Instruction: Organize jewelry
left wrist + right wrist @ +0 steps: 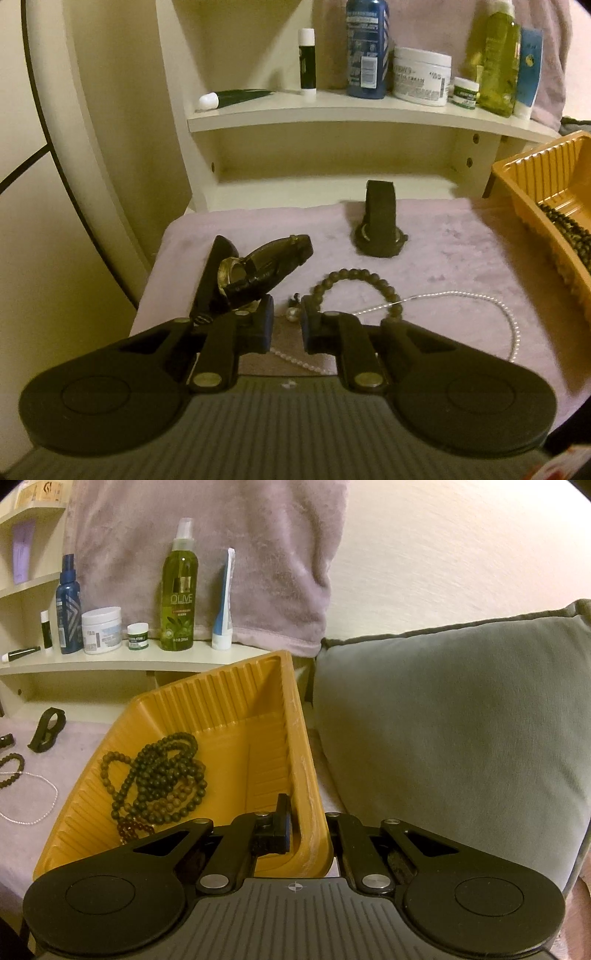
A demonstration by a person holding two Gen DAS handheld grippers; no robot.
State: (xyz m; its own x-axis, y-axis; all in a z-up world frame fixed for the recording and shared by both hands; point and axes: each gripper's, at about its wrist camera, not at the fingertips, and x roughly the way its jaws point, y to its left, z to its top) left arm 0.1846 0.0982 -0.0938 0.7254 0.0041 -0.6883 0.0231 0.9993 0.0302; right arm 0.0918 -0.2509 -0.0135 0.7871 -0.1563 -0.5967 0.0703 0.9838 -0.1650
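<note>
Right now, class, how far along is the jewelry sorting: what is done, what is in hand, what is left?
Done: dark bead strands lie in the orange tray. In hand: the right gripper clamps the tray's rim; the left gripper, holding nothing, hovers by the beaded bracelet. Left on the pink cloth: that bracelet, the pearl necklace, two black watches.

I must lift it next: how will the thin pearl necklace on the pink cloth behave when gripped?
The pearl necklace lies in loose curves, so it is probably floppy and will dangle. Its small smooth beads may slip between the pads. It looks light.
</note>
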